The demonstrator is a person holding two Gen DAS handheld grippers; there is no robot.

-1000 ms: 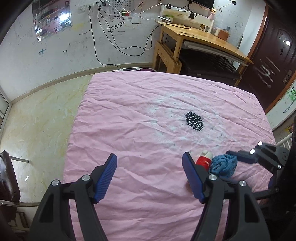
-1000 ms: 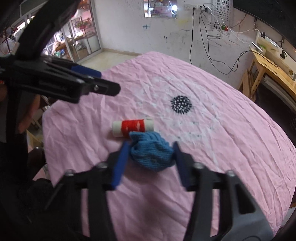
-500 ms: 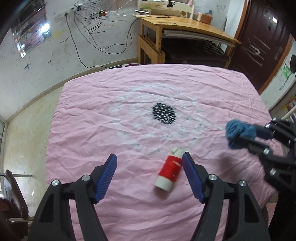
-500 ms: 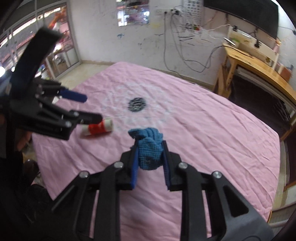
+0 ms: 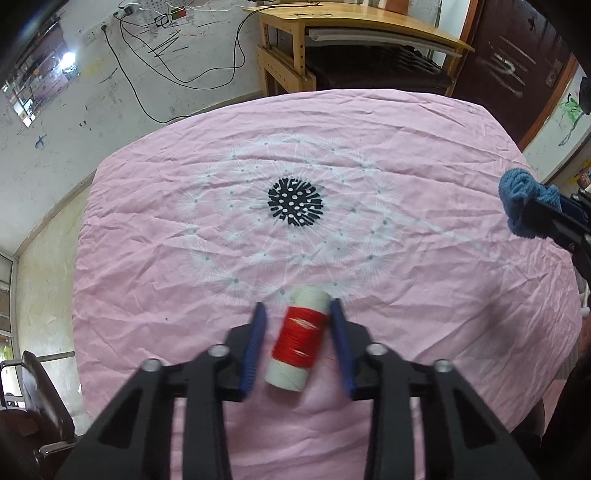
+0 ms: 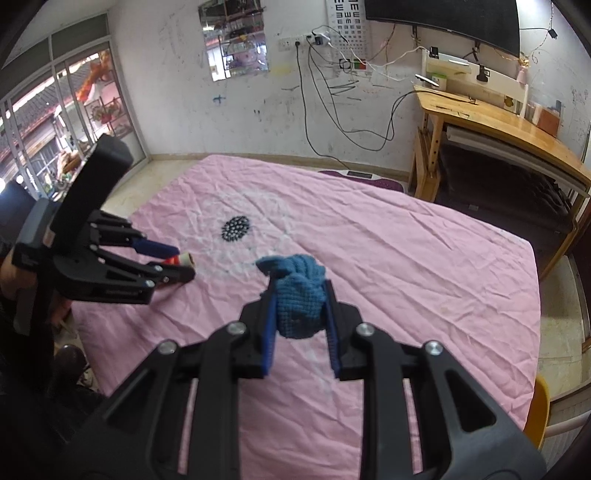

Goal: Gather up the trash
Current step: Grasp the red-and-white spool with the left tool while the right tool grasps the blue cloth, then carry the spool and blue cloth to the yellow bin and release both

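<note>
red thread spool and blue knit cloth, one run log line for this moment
left gripper: closing around red thread spool, gap left | right gripper: shut on blue knit cloth, lifted | surface: pink bedsheet

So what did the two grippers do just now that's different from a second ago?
The right gripper squeezed shut on the blue cloth and lifted it off the pink sheet. The left gripper swung over to the red thread spool and narrowed around it, though a gap shows on one side. The spool itself stayed lying on the sheet.

The eye chart (image 6: 349,22) on the wall shows rows of "E".
</note>
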